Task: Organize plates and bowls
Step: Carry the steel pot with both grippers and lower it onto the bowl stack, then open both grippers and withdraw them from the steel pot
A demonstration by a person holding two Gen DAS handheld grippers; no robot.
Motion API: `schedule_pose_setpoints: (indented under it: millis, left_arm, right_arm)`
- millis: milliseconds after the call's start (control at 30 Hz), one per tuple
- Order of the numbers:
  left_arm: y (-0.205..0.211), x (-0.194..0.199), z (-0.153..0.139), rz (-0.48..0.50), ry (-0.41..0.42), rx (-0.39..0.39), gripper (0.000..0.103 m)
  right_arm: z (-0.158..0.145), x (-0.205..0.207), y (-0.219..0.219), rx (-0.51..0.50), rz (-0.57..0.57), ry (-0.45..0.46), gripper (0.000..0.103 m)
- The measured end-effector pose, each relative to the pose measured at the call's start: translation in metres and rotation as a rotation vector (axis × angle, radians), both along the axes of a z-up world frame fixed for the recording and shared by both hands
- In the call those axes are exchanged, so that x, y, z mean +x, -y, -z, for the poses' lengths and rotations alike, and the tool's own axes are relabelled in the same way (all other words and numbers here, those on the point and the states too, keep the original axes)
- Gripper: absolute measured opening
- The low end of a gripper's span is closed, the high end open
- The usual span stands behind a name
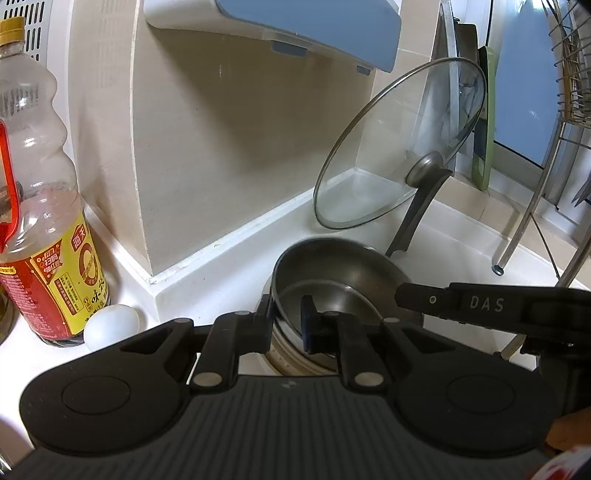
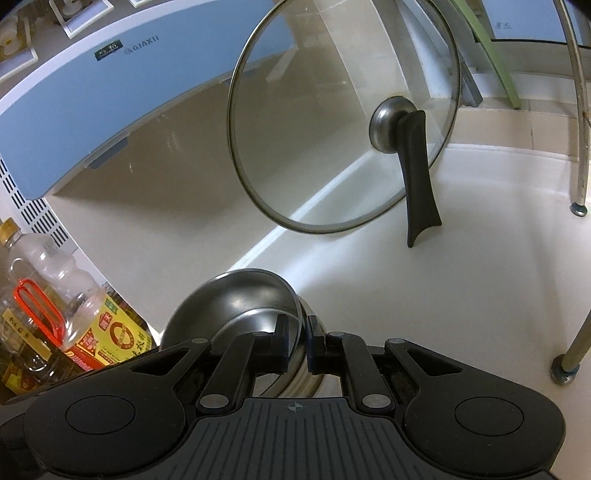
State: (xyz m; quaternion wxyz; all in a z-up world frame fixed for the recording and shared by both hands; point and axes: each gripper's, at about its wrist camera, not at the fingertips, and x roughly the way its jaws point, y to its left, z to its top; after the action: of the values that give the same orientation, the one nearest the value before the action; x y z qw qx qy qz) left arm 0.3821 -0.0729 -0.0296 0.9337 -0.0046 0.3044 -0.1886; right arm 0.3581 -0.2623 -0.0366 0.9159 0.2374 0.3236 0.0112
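A stack of steel bowls (image 1: 332, 273) stands on the white counter, also in the right wrist view (image 2: 236, 299). My left gripper (image 1: 288, 317) is shut on the top bowl's near-left rim, one finger outside and one inside. My right gripper (image 2: 297, 341) is shut on the rim of the same bowl at its right side; its finger (image 1: 424, 297) shows from the right in the left wrist view. The bowl below (image 2: 306, 373) peeks out under the top one.
A glass pot lid (image 1: 402, 144) with a black handle leans on the tiled wall behind, also in the right wrist view (image 2: 343, 122). An oil bottle (image 1: 40, 206) and a white egg (image 1: 110, 326) sit left. Dish rack legs (image 2: 576, 155) stand right. A range hood (image 1: 295, 26) hangs above.
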Motion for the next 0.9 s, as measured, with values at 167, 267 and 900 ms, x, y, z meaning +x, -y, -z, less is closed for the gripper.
schedule_pose_setpoints:
  millis: [167,267,900]
  left_arm:
    - [-0.001,0.001,0.001,0.005,-0.01,0.0,0.013]
    - [-0.001,0.0,0.001,0.007,-0.007,0.0,0.013]
    - [-0.026,-0.049,-0.024,-0.014,0.002,-0.021,0.021]
  right_arm:
    - [0.0,-0.002,0.0,0.005,0.013,0.002,0.01]
    - [-0.001,-0.004,0.0,0.005,0.021,0.005,0.011]
    - [-0.026,-0.05,0.004,0.051,0.006,0.049,0.059]
